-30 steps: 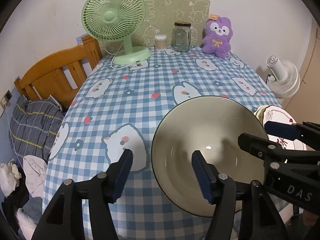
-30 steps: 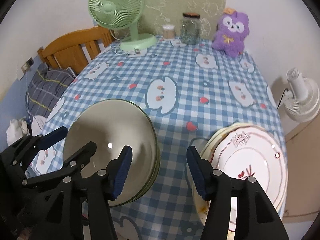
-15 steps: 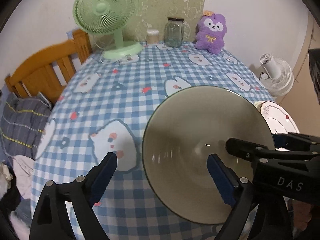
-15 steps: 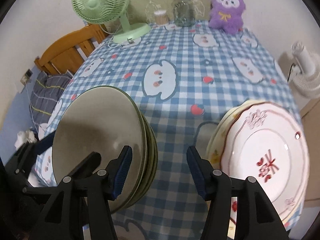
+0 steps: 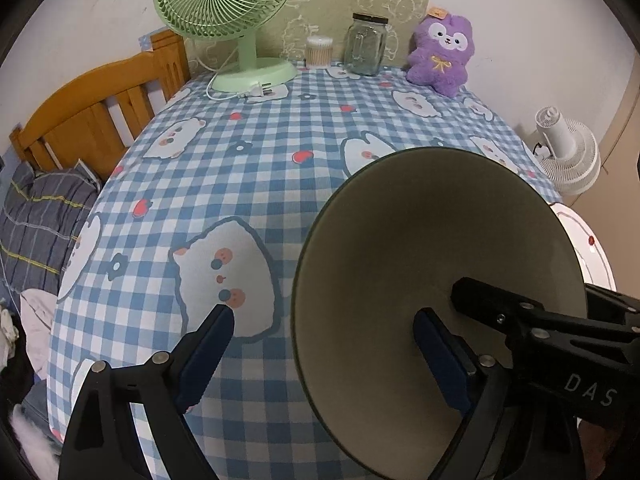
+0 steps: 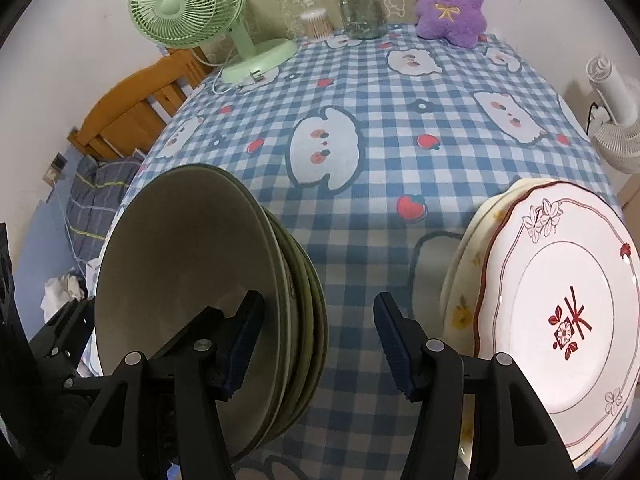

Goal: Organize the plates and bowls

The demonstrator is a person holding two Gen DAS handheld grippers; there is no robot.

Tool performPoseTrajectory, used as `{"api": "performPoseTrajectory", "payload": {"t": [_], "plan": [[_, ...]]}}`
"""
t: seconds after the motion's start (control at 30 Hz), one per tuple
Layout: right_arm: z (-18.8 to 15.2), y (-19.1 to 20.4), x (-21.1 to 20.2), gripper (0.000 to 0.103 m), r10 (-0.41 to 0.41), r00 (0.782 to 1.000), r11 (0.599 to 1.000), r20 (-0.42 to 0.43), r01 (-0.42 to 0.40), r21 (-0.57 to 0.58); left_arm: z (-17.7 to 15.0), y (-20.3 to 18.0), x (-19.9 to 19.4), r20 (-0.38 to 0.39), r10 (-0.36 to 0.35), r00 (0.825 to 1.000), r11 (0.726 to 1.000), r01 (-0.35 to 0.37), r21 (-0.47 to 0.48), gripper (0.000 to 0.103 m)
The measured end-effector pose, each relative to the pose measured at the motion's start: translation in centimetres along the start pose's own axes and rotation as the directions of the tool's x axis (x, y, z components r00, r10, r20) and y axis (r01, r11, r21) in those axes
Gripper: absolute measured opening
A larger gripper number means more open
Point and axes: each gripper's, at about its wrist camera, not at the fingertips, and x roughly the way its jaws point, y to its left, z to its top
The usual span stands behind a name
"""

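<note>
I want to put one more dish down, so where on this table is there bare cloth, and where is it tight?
Free: the wide middle of the tablecloth, between the green bowl stack, the plate stack and the back row. Crowded: the back edge with the green fan, glass jar and purple plush.

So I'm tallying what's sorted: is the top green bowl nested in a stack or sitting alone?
Nested. In the right wrist view the top green bowl sits inside more green bowls, whose rims show beside it.
</note>
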Motion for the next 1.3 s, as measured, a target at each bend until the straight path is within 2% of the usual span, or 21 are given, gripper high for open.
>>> {"api": "performPoseTrajectory", "payload": {"t": [0.23,0.37,0.63,0.87,1.07,1.13,1.3], "plan": [[0.0,-0.5,0.4,0.064,0.029,0.999,0.999,0.017,-0.029,0.028,0.0,-0.3,-0.1,0.0,-0.027,1.0,1.0,0.027,-0.001,0.076],[0.0,-0.6,0.4,0.064,0.029,0.999,0.999,0.021,-0.03,0.046,0.2,-0.5,0.0,-0.003,-0.047,0.999,0.999,0.047,0.012,0.072],[0.0,-0.4,0.5,0.064,0.014,1.0,0.998,0.018,-0.015,0.067,0.2,-1.0,-0.3,-0.012,-0.064,0.998,0.998,0.064,0.003,0.052],[0.1,0.2,0.3,0.061,-0.024,1.0,0.999,0.015,0.023,0.043,0.1,-1.0,-0.4,-0.017,-0.053,0.998,0.999,0.053,0.002,0.049],[0.2,1.3,0.2,0.05,-0.051,0.999,0.999,0.017,0.051,-0.012,0.0,-1.0,-0.6,-0.019,-0.042,0.999,0.999,0.042,0.014,0.047],[0.2,1.7,0.1,0.042,-0.051,0.999,0.998,0.017,0.051,-0.038,0.0,-1.0,-0.6,-0.021,-0.041,0.999,0.999,0.041,0.027,0.048],[0.3,1.8,0.2,0.042,-0.057,0.998,0.997,0.014,0.057,-0.043,0.0,-0.7,-0.5,-0.035,-0.057,0.998,0.998,0.057,0.02,0.047]]}}
